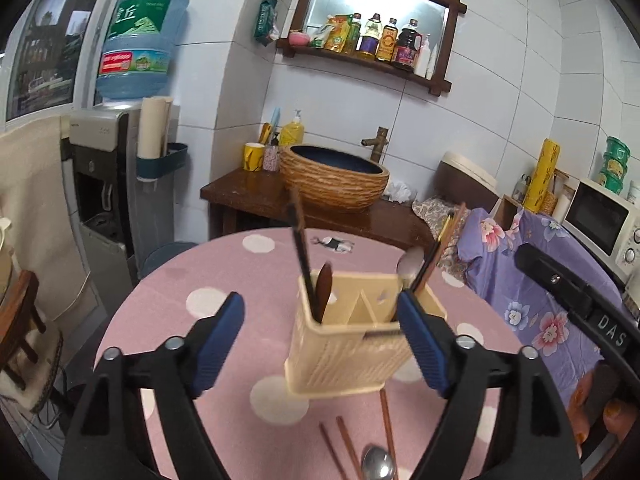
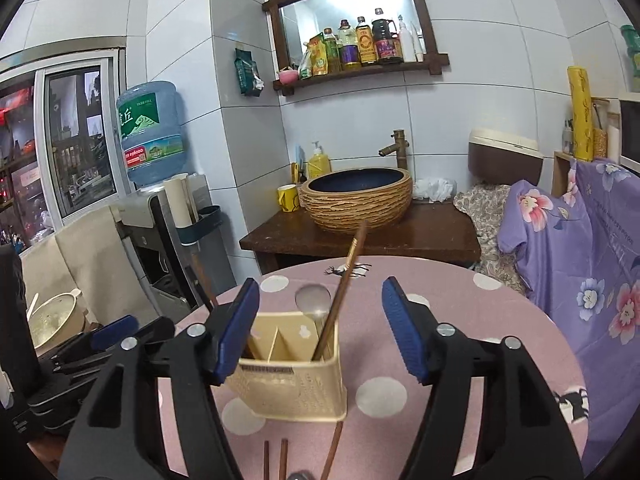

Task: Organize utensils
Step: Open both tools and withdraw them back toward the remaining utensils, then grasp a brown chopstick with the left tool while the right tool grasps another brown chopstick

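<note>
two tongs of mine are hovering wide apart over the pink polka-dot round counter (image 1: 224, 280), left tongs (image 1: 320, 340) and right tongs (image 2: 320, 328) both gripping nothing. the cream plastic slotted utensil holder (image 1: 344, 356) is standing between them, carrying a dark wooden spoon (image 1: 323, 292), a metal spoon (image 1: 410, 264) and brown wooden chopsticks (image 2: 344, 288). more loose chopsticks (image 1: 386, 420) and a steel spoon (image 1: 378, 462) are lying just before it.

The centre of the pink table (image 1: 168, 320) is occupied by the cream holder (image 1: 340, 356), with upright utensils projecting above its rim. Loose chopsticks (image 1: 344, 446) and a spoon (image 1: 378, 462) are laid before it. Bare cloth is left either side.
</note>
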The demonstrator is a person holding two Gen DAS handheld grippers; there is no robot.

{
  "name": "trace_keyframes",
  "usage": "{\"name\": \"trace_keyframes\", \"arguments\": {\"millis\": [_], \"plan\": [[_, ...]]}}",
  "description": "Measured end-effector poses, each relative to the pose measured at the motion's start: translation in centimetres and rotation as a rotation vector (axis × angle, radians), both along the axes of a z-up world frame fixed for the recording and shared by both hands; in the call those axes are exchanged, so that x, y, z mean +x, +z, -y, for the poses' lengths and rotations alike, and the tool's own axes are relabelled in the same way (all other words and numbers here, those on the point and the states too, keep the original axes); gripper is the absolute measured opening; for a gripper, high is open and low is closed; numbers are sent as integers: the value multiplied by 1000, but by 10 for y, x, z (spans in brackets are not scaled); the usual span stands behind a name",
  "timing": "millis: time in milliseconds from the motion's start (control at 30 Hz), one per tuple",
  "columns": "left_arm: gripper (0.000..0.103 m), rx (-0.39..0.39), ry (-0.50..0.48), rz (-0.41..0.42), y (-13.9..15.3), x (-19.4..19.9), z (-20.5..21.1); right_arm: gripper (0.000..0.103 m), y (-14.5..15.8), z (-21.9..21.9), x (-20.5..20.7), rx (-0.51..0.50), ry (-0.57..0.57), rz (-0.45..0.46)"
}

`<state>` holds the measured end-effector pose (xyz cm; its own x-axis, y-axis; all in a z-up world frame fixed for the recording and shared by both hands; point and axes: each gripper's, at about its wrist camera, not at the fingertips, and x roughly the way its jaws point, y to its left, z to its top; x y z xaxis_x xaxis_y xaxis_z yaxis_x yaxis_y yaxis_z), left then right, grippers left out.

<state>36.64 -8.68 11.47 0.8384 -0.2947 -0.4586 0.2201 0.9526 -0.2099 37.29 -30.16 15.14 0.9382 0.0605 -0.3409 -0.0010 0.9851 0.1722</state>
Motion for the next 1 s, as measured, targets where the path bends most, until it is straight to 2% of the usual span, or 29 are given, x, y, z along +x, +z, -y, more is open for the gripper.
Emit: {"name": "trace_keyframes", "arguments": {"millis": [167, 267, 467, 567, 633, 667, 733, 800, 900, 1000], "plan": [[82, 10, 11, -95, -37, -21, -12, 70, -43, -4, -26, 20, 40, -134], [84, 30, 29, -143, -60, -33, -17, 76, -74, -8, -40, 39, 69, -177], [85, 34, 74, -199, -97, -51, -26, 79, -132, -13, -53, 30, -3, -313], [85, 35, 96, -213, -108, -55, -30, 79, -152, -13, -58, 25, -39, -348], [84, 43, 103, -225, -114, -55, -29, 78, -161, -11, -57, 18, -62, -375], [80, 44, 100, -228, -116, -55, -29, 77, -165, -10, -57, 19, -72, -384], [73, 39, 82, -237, -119, -55, -28, 71, -171, -8, -53, 30, -68, -408], [63, 45, 62, -250, -122, -54, -25, 65, -178, -9, -47, 31, -57, -438], [54, 49, 47, -271, -129, -53, -24, 55, -184, -15, -34, 23, -23, -482], [51, 45, 40, -279, -132, -53, -25, 47, -185, -22, -18, 13, 8, -515]]}}
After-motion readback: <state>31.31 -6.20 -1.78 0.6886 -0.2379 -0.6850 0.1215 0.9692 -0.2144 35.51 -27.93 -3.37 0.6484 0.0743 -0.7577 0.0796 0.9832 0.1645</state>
